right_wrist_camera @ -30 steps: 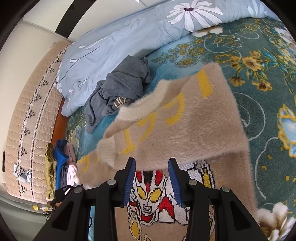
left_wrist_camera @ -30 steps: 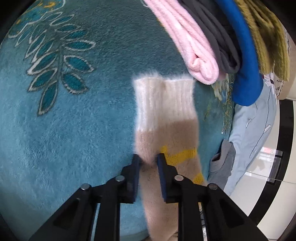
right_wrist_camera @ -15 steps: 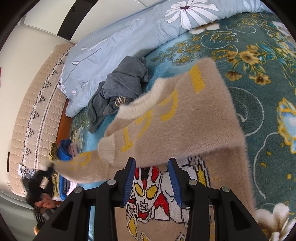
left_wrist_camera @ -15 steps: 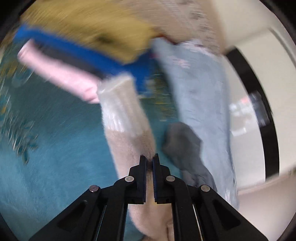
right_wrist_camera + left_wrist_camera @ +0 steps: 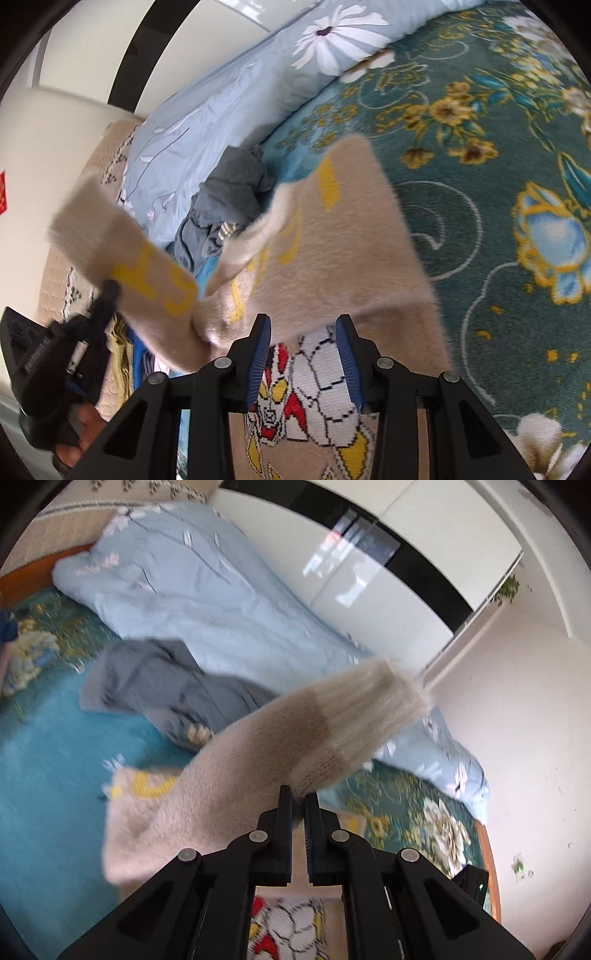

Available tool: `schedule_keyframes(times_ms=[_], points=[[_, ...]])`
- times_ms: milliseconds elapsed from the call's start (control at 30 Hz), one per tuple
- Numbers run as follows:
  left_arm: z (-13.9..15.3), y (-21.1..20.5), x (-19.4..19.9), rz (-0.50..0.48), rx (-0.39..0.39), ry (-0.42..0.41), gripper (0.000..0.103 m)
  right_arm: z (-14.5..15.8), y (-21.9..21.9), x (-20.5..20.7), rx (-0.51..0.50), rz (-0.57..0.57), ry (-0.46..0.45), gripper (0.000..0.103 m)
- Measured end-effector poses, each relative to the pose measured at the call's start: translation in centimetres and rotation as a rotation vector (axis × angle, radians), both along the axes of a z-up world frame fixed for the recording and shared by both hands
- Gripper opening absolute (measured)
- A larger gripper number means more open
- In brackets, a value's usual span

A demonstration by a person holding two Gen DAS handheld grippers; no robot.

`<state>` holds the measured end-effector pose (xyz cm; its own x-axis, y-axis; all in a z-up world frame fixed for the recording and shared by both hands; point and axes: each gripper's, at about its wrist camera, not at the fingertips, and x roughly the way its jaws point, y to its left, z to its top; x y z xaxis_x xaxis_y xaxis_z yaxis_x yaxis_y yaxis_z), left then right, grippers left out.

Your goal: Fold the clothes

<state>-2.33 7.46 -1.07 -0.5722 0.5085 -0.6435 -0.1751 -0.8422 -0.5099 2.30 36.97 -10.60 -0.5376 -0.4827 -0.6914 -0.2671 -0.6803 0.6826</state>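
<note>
Left wrist view: we see our left gripper [image 5: 298,805] with its black fingers [image 5: 282,812] pinched nearly together on the sleeve [image 5: 295,738] of a fuzzy beige sweater [image 5: 155,819]. That sleeve rises off the bed, its paler ribbed cuff [image 5: 373,716] tilted up and to the right, slightly blurred. Below it, the sweater body lies on the teal floral bedspread [image 5: 48,775], with yellow lettering near its edge and a red, white and yellow cartoon figure showing between the gripper arms. Behind the sleeve sits a crumpled grey garment [image 5: 159,679], and beyond that a pale blue quilt [image 5: 207,587] runs along the far side of the bed, against a glossy white wardrobe [image 5: 406,565] with a black band.

Right wrist view: our right gripper [image 5: 303,354] hovers low over the sweater [image 5: 332,251], its blue-padded fingers [image 5: 258,354] spread apart and holding nothing; the cartoon figure lies between them. One beige panel is folded over the sweater's body. To the left, the left gripper [image 5: 107,291] lifts the sleeve [image 5: 125,251] with its yellow letters, and the person's hand [image 5: 81,424] shows beneath it. The grey garment [image 5: 229,199] and blue quilt [image 5: 221,110] lie beyond, and the bedspread [image 5: 498,166] fills the right side.
</note>
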Motion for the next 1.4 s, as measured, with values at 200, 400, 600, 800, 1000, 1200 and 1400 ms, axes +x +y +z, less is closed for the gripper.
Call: schedule_keyframes(times_ms=[200,400,600,800,1000,1200,1400], points=[[-4.4,5.0,1.1,-0.085,-0.108,-0.113,0.005,-0.1,1.9,0.4,-0.018,-0.034,0.007,0.040],[-7.8,7.0,0.5,-0.106,-0.185,-0.221,0.008,0.2,2.4,0.2,-0.041,-0.051,0.029,0.040],[-8.5,6.9,1.2,-0.159,-0.138,-0.294,0.034,-0.4,1.7,0.2,-0.054,-0.025,0.028,0.043],[-8.2,4.4,2.2,-0.168,-0.107,-0.305,0.036,-0.5,0.1,-0.1,-0.044,0.020,0.030,0.047],[-4.7,-3.2,0.9,-0.005,-0.160,-0.199,0.036,-1.0,-0.6,-1.6,-0.060,-0.013,-0.001,0.048],[-5.8,-11.1,0.0,0.218,-0.155,-0.252,0.036,-1.2,-1.2,-3.3,-0.074,-0.055,-0.029,0.034],[-9.0,-13.6,0.5,0.319,-0.093,-0.339,0.036,0.5,-2.3,-5.7,-0.016,0.013,-0.023,0.010]])
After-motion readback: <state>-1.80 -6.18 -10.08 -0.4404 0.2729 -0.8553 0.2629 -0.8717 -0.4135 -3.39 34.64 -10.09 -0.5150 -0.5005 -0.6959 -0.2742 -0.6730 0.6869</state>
